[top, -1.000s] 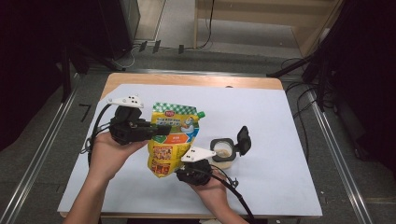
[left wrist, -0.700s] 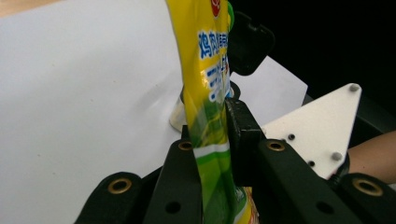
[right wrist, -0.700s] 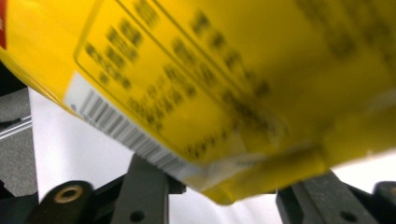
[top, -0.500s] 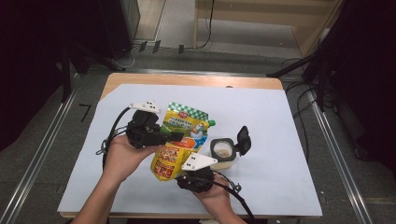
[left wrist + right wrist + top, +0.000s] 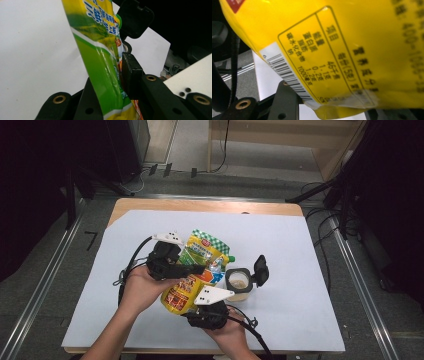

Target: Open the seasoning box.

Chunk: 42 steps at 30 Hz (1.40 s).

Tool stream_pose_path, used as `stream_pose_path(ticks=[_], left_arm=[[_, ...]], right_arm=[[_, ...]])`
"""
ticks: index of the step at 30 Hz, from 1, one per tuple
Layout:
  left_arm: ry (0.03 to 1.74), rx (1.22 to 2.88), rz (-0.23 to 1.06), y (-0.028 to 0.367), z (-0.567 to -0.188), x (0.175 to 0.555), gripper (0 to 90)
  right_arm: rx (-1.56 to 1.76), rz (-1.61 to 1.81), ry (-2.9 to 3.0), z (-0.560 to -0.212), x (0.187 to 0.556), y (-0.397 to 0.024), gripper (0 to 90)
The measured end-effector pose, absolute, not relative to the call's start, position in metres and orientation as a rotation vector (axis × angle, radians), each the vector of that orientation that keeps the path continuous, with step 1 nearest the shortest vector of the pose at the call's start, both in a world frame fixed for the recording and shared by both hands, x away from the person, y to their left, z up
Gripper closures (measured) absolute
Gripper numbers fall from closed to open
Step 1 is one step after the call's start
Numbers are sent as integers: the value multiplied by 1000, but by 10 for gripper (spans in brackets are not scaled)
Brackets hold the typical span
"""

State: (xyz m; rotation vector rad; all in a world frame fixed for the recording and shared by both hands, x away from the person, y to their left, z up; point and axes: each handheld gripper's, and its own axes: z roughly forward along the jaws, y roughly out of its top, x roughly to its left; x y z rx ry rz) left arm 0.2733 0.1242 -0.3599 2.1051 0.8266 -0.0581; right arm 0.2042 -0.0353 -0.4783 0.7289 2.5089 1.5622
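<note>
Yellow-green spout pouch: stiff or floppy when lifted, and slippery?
The pouch is probably floppy: its film creases between the jaws in the left gripper view. Its glossy surface suggests it may slip. It bulges like a full bag, so likely heavy for its size and apt to sag.

White-covered table, open jar

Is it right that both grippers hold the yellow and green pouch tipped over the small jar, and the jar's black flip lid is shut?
Not quite: the black flip lid is swung open beside the small jar, as the high view shows. The rest stands: the left gripper and right gripper hold the yellow and green pouch tipped over it.
</note>
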Motion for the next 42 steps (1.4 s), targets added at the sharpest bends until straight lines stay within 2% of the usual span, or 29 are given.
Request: stream_pose_path(ticks=[4, 7, 19, 42], left_arm=[[883, 2106, -103, 122, -363, 275, 806], [893, 2118, -91, 120, -363, 275, 809], [875, 2171, -116, 111, -368, 277, 825], [856, 2215, -140, 94, -372, 284, 832]], right_arm=[[701, 1545, 2513, -477, 201, -34, 603], [709, 1542, 2522, -478, 200, -33, 598], [646, 1479, 2556, -478, 194, -28, 542], [671, 1462, 2567, -482, 195, -33, 535]])
